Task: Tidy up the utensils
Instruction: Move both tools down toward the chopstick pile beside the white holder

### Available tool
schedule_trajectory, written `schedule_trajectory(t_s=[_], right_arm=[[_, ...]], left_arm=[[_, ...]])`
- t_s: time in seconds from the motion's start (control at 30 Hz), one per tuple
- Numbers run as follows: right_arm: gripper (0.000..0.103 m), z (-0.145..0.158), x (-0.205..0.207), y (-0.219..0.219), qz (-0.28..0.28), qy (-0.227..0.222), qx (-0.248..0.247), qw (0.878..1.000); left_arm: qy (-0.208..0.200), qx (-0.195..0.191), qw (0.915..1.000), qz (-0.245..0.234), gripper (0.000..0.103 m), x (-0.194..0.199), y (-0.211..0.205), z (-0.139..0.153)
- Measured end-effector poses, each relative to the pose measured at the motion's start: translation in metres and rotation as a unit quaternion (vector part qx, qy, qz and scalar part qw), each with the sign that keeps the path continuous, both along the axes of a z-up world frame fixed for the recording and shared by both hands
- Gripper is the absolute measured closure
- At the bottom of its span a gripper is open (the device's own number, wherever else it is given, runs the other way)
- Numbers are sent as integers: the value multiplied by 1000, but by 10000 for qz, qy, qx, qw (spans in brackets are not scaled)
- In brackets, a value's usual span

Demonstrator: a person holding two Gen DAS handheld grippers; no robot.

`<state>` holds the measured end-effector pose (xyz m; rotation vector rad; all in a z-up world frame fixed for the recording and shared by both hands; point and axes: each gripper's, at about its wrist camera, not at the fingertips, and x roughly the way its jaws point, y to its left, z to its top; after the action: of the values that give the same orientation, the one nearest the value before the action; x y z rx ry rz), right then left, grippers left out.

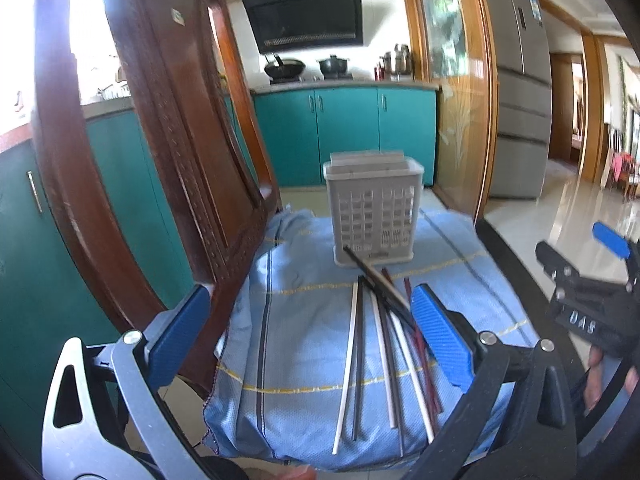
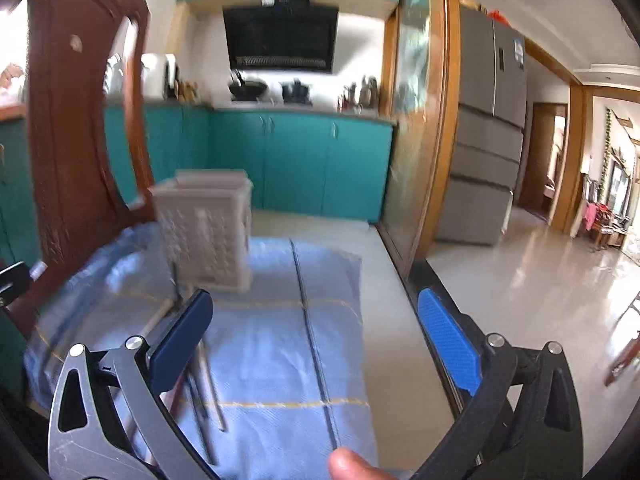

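Several chopsticks (image 1: 384,344), white, black and dark red, lie in a loose bundle on a blue cloth (image 1: 296,320). A grey slotted utensil holder (image 1: 374,208) stands upright behind them. My left gripper (image 1: 312,336) is open and empty, hovering over the near ends of the chopsticks. My right gripper (image 2: 316,340) is open and empty, above the cloth (image 2: 280,340) to the right of the chopsticks (image 2: 200,372); the holder (image 2: 208,232) is ahead at its left. The right gripper also shows at the right edge of the left wrist view (image 1: 576,280).
A dark wooden chair back (image 1: 152,160) rises at the left of the cloth. Teal kitchen cabinets (image 1: 344,132) and a stove with pots stand behind. A glass sliding door (image 2: 416,140) and a grey fridge (image 2: 488,128) are at the right, with tiled floor beyond.
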<state>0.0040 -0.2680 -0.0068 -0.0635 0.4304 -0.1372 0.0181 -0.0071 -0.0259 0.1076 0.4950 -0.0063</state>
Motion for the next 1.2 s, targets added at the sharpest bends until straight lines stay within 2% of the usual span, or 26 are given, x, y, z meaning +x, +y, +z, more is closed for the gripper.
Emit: schedule_trajectory(t_s=[0.13,0.27,0.37,0.4,0.43,0.53,0.67,0.77,0.8,0.83,0.87,0.93,0.97,1.0,1.03,1.1,1.2], right_arm=[[3,-1,2,0,-144,-7,-129,9998],[3,-10,12,-1,-111,264,-92,9995],[16,-11,19,-8,-69,432,193,9989],[23,-9,19,-11,-59,460,270,9986],[29,-8,20,-13,-67,497,317,9982],[35,0,35,-17,80,685,504,9963],[38,21,71,-14,641,947,730,9908],[41,28,119,9,1077,1337,302,9847],[44,26,129,16,1104,1416,153,9836],[48,19,144,24,1111,1555,28,9816],[50,9,154,30,1180,1717,76,9780],[61,-15,163,37,1446,2055,405,9670],[63,-31,164,43,1627,2293,517,9583],[66,-40,165,46,1705,2422,517,9537],[68,-58,168,57,1858,2716,427,9433],[68,-67,173,65,2000,2856,452,9362],[68,-77,180,67,2187,3178,958,9176]], left_arm=[[192,71,9997,-145,3,5,-4,-14],[402,156,9989,-207,3,10,-6,-27],[293,245,9991,-158,10,10,-6,-28],[260,294,9992,-126,12,10,-6,-27],[241,324,9991,-127,17,11,-7,-25],[303,234,9986,-352,30,21,-4,-13],[90,147,9980,-616,31,45,0,21],[-86,278,9975,-651,31,81,-3,55],[-131,334,9975,-610,33,90,-4,59],[-158,411,9975,-554,42,101,-6,63],[-137,452,9976,-496,53,112,-5,64],[27,263,9986,-462,57,132,0,58],[86,155,9987,-469,59,136,4,53],[247,31,9986,-476,59,144,9,42],[405,-25,9980,-488,59,150,11,33],[800,-113,9957,-454,59,166,15,12],[1297,-233,9909,-287,59,183,14,-7]])
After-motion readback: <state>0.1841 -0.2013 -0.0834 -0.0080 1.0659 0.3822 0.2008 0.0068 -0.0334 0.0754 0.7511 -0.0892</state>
